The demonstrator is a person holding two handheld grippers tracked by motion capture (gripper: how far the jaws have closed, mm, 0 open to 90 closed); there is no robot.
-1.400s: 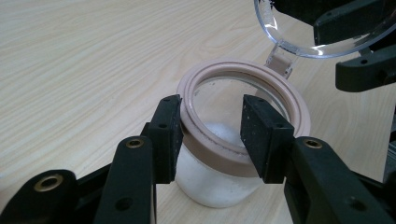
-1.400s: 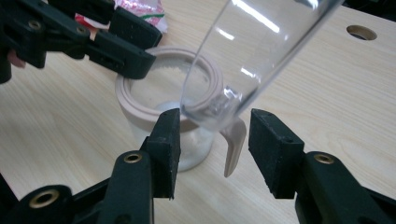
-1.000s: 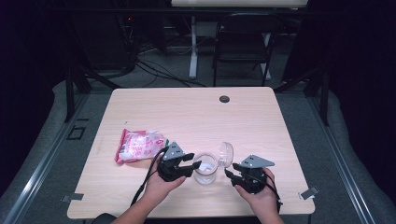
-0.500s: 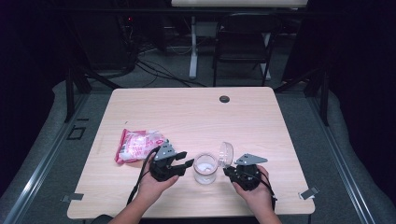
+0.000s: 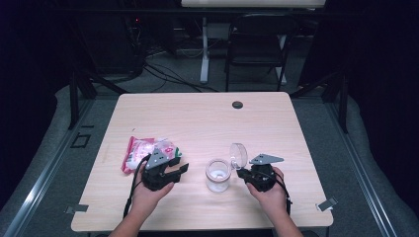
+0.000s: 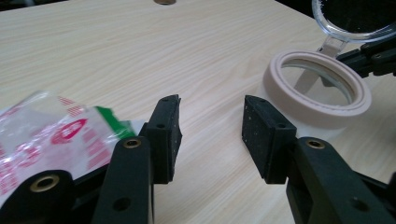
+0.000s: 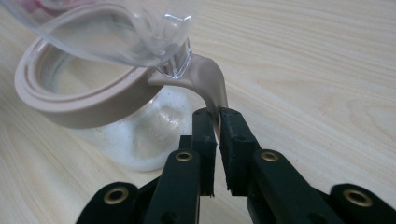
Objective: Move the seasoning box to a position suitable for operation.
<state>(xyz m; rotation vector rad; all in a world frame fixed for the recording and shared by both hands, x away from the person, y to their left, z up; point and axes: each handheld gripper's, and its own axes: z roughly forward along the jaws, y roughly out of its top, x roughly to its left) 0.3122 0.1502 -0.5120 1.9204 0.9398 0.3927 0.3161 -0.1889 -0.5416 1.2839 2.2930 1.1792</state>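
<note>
Black jaws of the right gripper (image 7: 215, 122) are clamped on the beige latch tab (image 7: 211, 88) of the jar (image 5: 218, 175), the tab pinched thin between the pads. Tab runs from the beige rim ring (image 7: 70, 105) out toward the person's right. The clear lid (image 5: 238, 155) hangs off that hinge side, swung up and open, standing on edge over the right side of the jar mouth.

Jar sits upright on the worktop (image 5: 207, 118), long axis vertical, mouth up, near the front edge between the two grippers. White powdery residue at the bottom, from the right gripper view.

Left gripper (image 6: 211, 126): jaws apart, nothing between them, pointing at the jar from its left, not touching. A pink-and-white plastic packet (image 5: 143, 151) lies just behind and left of it.

Versus 1.0 s ago: left gripper was up against the jar side; it has now backed off to the left, clear gap. Right gripper and lid roughly the same place. Jar hasn't moved.
</note>
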